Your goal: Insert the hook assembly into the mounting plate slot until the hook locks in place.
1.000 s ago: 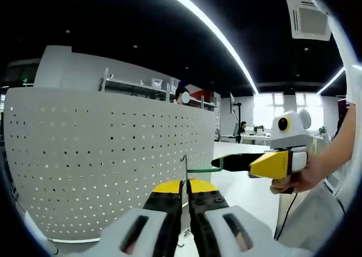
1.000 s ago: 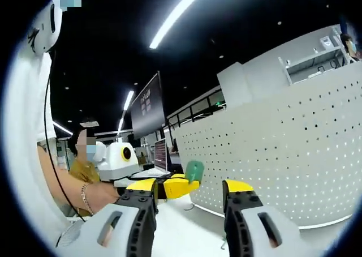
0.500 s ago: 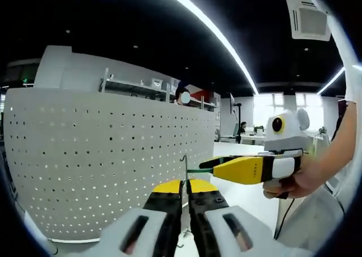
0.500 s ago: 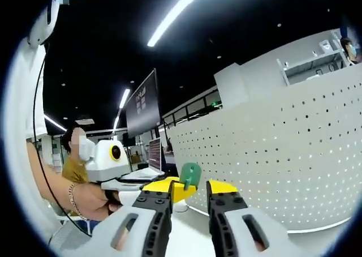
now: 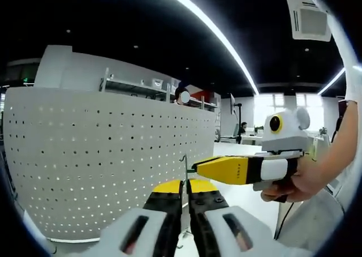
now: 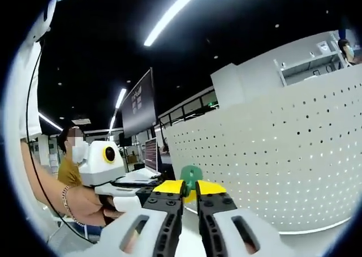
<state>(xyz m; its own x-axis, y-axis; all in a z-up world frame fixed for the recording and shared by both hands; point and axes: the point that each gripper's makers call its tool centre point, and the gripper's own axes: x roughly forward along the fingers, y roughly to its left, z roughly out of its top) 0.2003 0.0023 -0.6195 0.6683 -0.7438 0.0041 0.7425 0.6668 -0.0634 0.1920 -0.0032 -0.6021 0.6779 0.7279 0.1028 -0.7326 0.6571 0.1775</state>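
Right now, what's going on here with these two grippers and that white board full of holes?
A person is holding a gripper in each hand in front of a white pegboard. The left gripper is shut on a thin metal hook, held upright beside the board. The right gripper is shut on the hook's green end piece, reaching in from the side. The hook is in the air between the two grippers, not yet seated in the board.

Both grippers, left gripper (image 5: 184, 190) and right gripper (image 6: 189, 189), are hand-held with jaws closed.
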